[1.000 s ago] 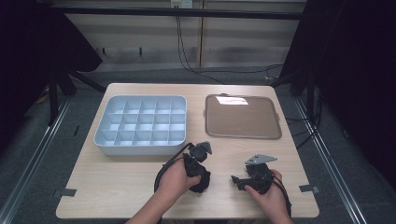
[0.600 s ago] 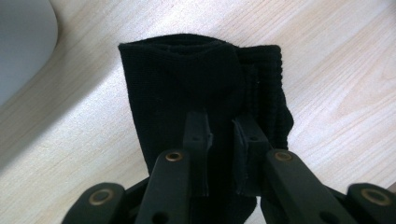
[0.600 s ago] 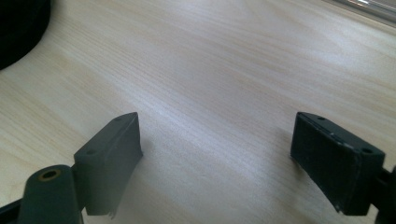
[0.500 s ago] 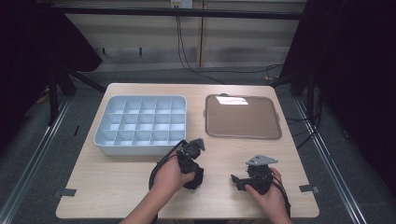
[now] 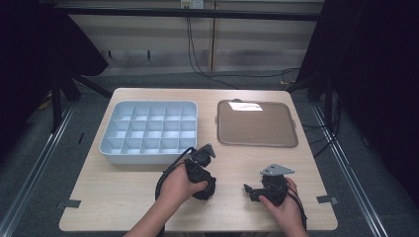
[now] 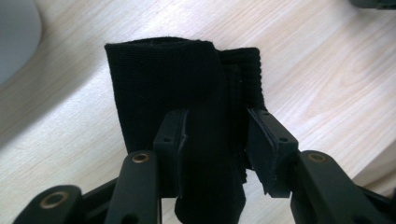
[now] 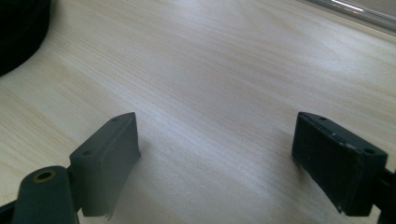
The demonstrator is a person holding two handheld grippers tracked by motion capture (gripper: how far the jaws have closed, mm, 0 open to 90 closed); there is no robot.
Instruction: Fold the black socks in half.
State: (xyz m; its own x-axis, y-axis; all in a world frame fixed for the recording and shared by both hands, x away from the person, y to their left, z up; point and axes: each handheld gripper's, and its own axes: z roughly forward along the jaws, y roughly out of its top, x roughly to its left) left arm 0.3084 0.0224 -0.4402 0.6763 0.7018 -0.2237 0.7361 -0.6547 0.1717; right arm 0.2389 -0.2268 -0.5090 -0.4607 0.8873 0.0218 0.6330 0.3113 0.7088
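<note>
The wooden table takes up the middle of the high view. On its upper left stands a pale grey compartment tray with a grid of cells, and on its upper right lies a flat brown tray with a light rim, well apart from the first.

Below the centre of the high view, the left gripper is held in the person's left hand, whose forearm comes up from the bottom edge, slanting to the upper right. A black cable loops from it toward the left. In the left gripper view its jaws stand fairly narrow, closed on a folded black knitted cloth — the left pad presses a fold of it, while the right pad sits against its ribbed edge. The cloth rises in the middle of that frame, above bare wood, and in the high view it shows as a dark bundle just under the gripper, near the front of the table.

At the lower right of the high view, the right gripper rests low over the table in the right hand, its grey three-cornered plate on top, jaws pointing left. In the right gripper view the jaws stand wide — nothing but bare wood between them.
</note>
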